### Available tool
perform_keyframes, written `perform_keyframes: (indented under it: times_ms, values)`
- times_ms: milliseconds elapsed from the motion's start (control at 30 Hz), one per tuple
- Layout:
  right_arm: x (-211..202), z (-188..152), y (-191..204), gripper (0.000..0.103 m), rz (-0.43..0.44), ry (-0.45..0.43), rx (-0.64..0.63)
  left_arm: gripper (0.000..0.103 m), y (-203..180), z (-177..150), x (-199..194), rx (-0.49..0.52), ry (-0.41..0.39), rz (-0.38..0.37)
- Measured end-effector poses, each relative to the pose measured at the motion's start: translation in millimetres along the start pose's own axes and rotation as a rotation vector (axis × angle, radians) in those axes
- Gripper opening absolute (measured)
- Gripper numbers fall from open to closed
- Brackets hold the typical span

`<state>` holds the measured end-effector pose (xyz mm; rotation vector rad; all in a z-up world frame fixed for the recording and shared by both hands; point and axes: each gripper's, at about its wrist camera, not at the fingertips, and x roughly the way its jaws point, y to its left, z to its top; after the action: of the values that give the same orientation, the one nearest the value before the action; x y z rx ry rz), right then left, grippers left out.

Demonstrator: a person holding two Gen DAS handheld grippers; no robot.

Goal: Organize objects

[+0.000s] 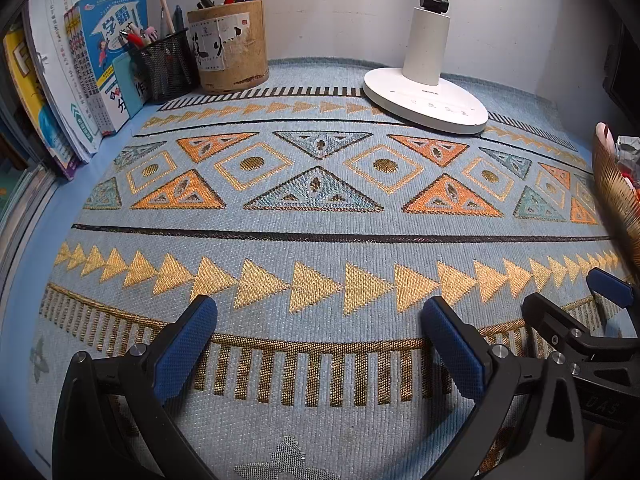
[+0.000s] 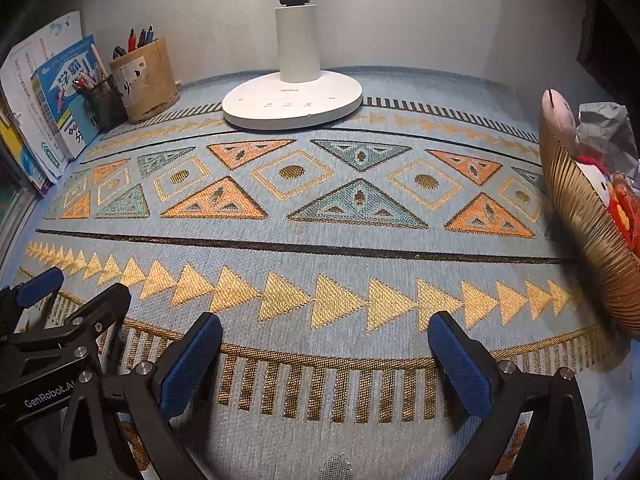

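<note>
Left wrist view: left gripper (image 1: 318, 322) fingers spread, holding nothing; gold ribbed basket (image 1: 614, 196) of clutter far right. Right wrist view: right gripper (image 2: 326, 340) likewise released; basket (image 2: 588, 248) right, nearer this hand.

The left gripper (image 1: 320, 344) hovers low with its blue-padded fingers (image 1: 186, 350) spread wide, holding nothing. The right gripper (image 2: 326, 360) sits just beside it, level with it, jaws equally wide apart and unloaded.
</note>
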<state>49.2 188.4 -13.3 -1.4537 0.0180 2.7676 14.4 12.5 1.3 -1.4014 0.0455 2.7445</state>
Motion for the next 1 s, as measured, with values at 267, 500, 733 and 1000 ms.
perform_keyframes:
  times_ms: [267,500,733,1000]
  values:
    - [-0.6,-0.1,-1.7,0.103,-0.003,0.000,-0.001,0.103,-0.2,-0.1,-0.2,0.000,0.000,0.000]
    - [-0.1,0.6,-1.8,0.103,-0.003,0.000,-0.001,0.103,0.0,-0.2,0.1,0.000,0.000,0.000]
    - [-0.5,0.6,-1.5,0.103,-0.009,-0.001,0.001,0.103,0.1,-0.4,0.2,0.001,0.000,-0.001]
    - [-1.1,-1.5,-0.4,0.103,-0.018,-0.010,0.007,0.103,0.5,-0.8,0.5,0.001,0.000,-0.001]
